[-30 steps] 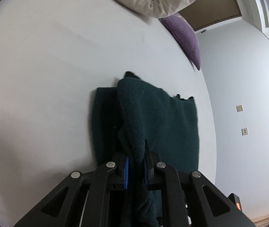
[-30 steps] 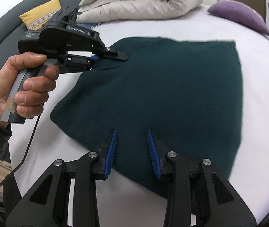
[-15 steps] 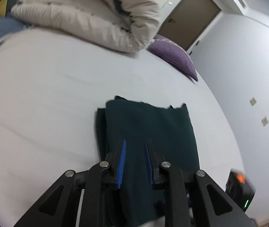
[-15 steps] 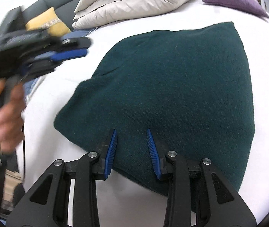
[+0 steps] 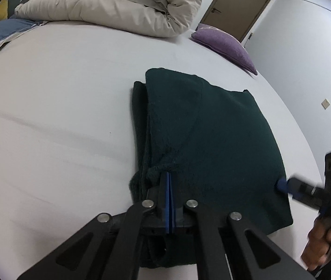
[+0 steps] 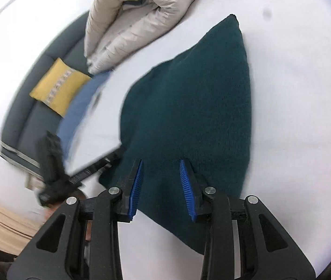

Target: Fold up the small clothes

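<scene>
Left claw (image 6: pixel 81 175) blurred, grip perhaps on sweater (image 6: pixel 188 107).

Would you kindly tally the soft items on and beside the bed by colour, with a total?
Dark green: 1, the folded garment
Beige: 1, the rolled duvet
Purple: 1, the cushion
Yellow: 1, the cushion on the grey sofa
Blue: 1, the cloth at the bed's edge
Total: 5
</scene>
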Motion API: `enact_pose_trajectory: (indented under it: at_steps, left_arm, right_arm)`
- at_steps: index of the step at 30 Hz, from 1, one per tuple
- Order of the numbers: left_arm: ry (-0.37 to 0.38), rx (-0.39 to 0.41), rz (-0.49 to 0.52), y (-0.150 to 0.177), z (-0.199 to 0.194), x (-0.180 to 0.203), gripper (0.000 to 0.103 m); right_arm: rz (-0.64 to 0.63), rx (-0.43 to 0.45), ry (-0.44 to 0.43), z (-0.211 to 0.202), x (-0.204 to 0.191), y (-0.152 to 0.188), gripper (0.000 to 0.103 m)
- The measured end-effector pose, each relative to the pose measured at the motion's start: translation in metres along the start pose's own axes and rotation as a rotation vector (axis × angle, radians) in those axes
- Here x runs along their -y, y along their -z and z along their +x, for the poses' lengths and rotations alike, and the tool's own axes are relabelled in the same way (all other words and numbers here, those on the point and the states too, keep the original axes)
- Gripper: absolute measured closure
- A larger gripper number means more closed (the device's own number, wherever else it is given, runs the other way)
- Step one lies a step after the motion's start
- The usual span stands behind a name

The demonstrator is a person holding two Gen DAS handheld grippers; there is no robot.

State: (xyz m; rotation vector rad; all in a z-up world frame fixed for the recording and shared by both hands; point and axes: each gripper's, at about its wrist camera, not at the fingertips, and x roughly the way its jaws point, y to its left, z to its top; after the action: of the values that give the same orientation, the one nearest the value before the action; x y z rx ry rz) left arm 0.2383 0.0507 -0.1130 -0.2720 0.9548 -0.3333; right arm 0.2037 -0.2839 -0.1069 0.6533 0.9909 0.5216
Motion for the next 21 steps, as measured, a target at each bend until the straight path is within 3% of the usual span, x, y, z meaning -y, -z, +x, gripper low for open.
enact_pose_trajectory:
  at_steps: [4, 9, 15, 18, 21]
  left_arm:
    - [0.001, 0.003, 0.006, 0.002, -0.001, -0.001, 0.097]
    - [0.015, 0.008, 0.027, 0.004, 0.001, -0.002, 0.097]
    - [0.089, 0.02, -0.003, 0.009, 0.002, -0.013, 0.097]
    - [0.147, 0.029, -0.038, 0.012, 0.002, -0.021, 0.096]
    - [0.148, 0.033, -0.032, 0.013, 0.003, -0.019, 0.096]
  right_arm:
    - [0.072, 0.035, -0.095, 0.003, 0.009, -0.033, 0.07]
    - [0.189, -0.027, -0.124, 0.029, 0.045, -0.075, 0.072]
    - [0.28, 0.011, -0.167, 0.049, 0.076, -0.121, 0.072]
    - [0.304, 0.047, -0.118, 0.057, 0.087, -0.141, 0.072]
    - [0.367, 0.082, -0.05, 0.064, 0.109, -0.153, 0.072]
